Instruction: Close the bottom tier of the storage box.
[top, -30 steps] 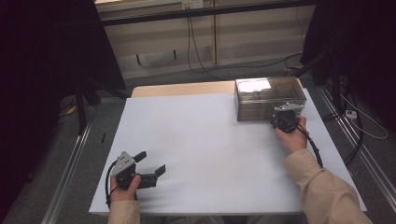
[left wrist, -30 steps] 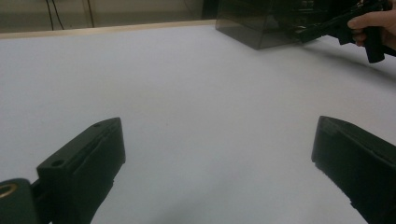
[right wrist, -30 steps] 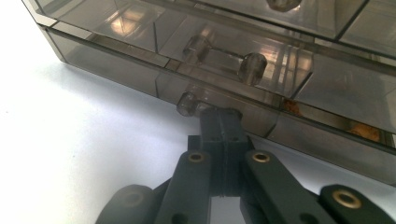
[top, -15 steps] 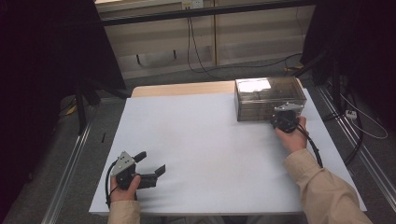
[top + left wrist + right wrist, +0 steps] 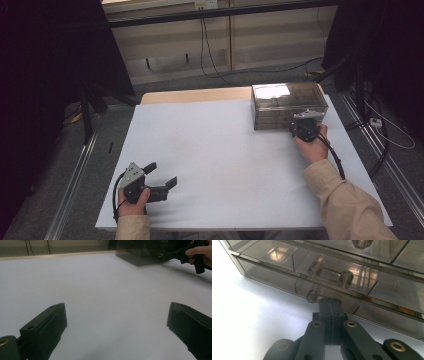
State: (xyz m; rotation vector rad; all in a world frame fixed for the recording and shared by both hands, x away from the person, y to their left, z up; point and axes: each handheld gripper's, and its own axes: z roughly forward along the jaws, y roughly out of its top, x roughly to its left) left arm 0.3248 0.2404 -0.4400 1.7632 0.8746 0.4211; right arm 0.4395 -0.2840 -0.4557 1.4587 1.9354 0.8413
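Drawer box (image 5: 289, 106) sits unmoved at the desk's (image 5: 225, 150) far right corner; right gripper (image 5: 331, 305) stays closed against its lowest drawer, left gripper (image 5: 160, 176) spread.

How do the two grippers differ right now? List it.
The left gripper has its jaws spread wide over bare table; the right gripper has its jaws closed together.
The left gripper sits at the near left corner, far from the drawer box; the right gripper's tips are at the box's bottom drawer front.
Both are black, hand-held, cabled.
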